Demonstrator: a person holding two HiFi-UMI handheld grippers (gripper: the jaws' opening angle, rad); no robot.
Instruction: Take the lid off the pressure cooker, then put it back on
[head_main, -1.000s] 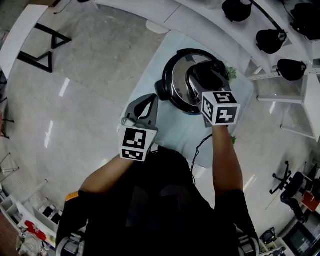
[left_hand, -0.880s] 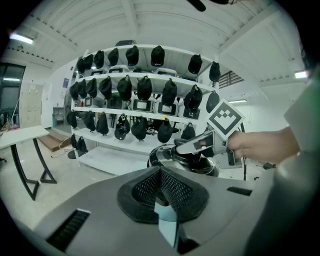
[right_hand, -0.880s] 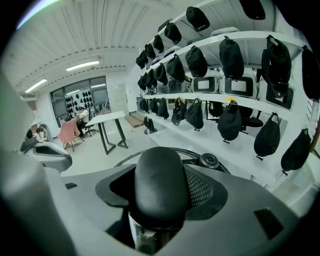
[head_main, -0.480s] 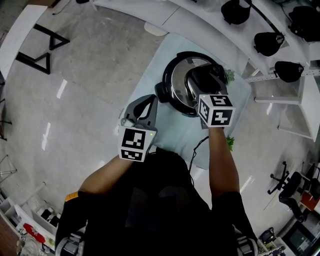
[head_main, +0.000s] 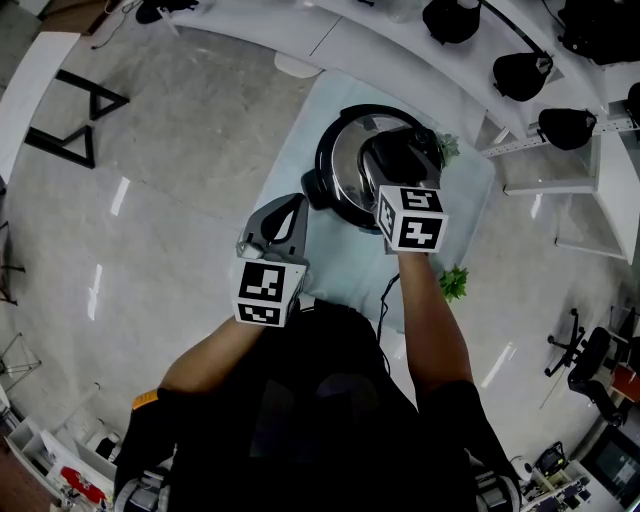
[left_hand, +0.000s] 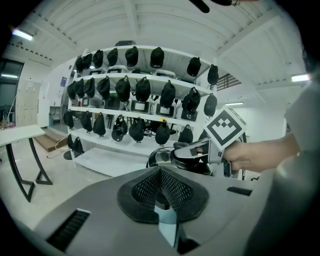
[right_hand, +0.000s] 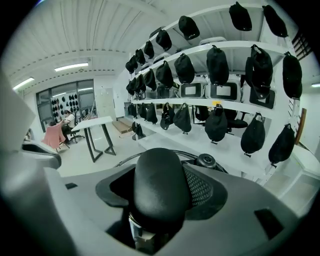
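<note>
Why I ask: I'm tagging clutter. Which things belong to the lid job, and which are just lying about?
Job: shiny steel pressure-cooker lid; its black lid handle, gripped by the right tool; black cooker body.
Lying about: green leafy sprig; thin black cable; rows of black caps; left tool, shut and empty.

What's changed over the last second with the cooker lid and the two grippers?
Little. The right hand-held gripper, shut on the lid handle, edged slightly left relative to the pressure cooker. The lid stays seated on it; the left hand-held gripper stays shut, empty, off to the side.
</note>
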